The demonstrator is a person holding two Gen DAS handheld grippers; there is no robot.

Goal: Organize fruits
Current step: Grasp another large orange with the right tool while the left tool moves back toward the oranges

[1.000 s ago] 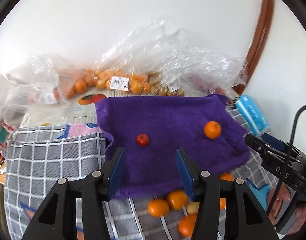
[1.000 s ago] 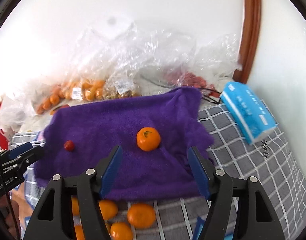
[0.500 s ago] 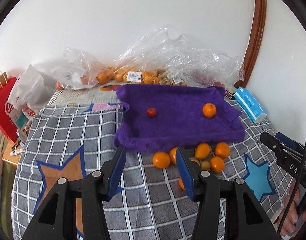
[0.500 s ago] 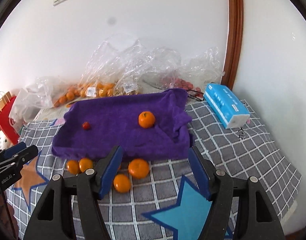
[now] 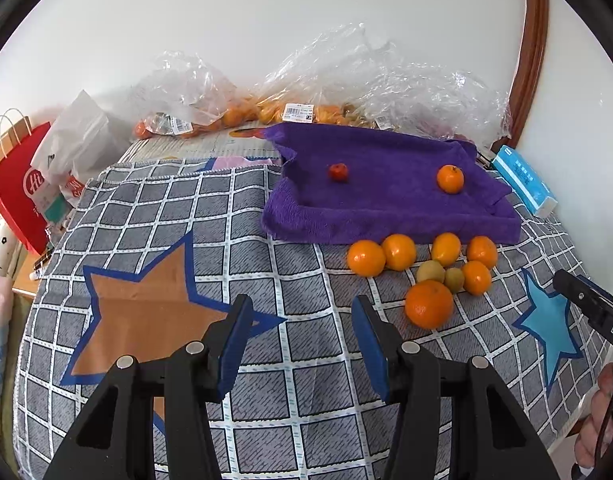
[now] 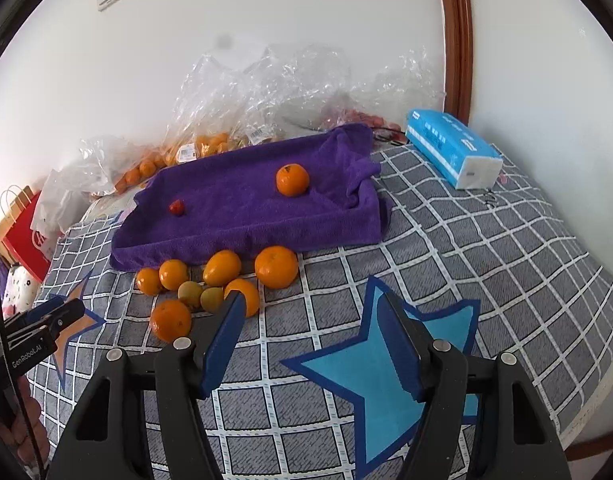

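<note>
A purple towel (image 5: 390,204) (image 6: 242,216) lies at the back of the checked cloth. On it sit a small red fruit (image 5: 338,171) (image 6: 177,207) and one orange (image 5: 450,178) (image 6: 292,179). A cluster of several oranges (image 5: 428,303) (image 6: 276,267) and two small yellow-green fruits (image 5: 430,271) (image 6: 211,299) lies on the cloth just in front of the towel. My left gripper (image 5: 300,342) is open and empty, short of the cluster and left of it. My right gripper (image 6: 312,344) is open and empty, right of the cluster.
Clear plastic bags of oranges (image 5: 242,112) (image 6: 210,144) line the wall. A blue tissue pack (image 5: 524,182) (image 6: 452,152) lies at the right. A red paper bag (image 5: 14,184) (image 6: 24,236) stands beyond the cloth's left edge. The checked cloth (image 5: 146,280) has star patches.
Both grippers have pulled back and up from the towel. The whole fruit cluster and more cloth now show in front of them. Both stay open.
</note>
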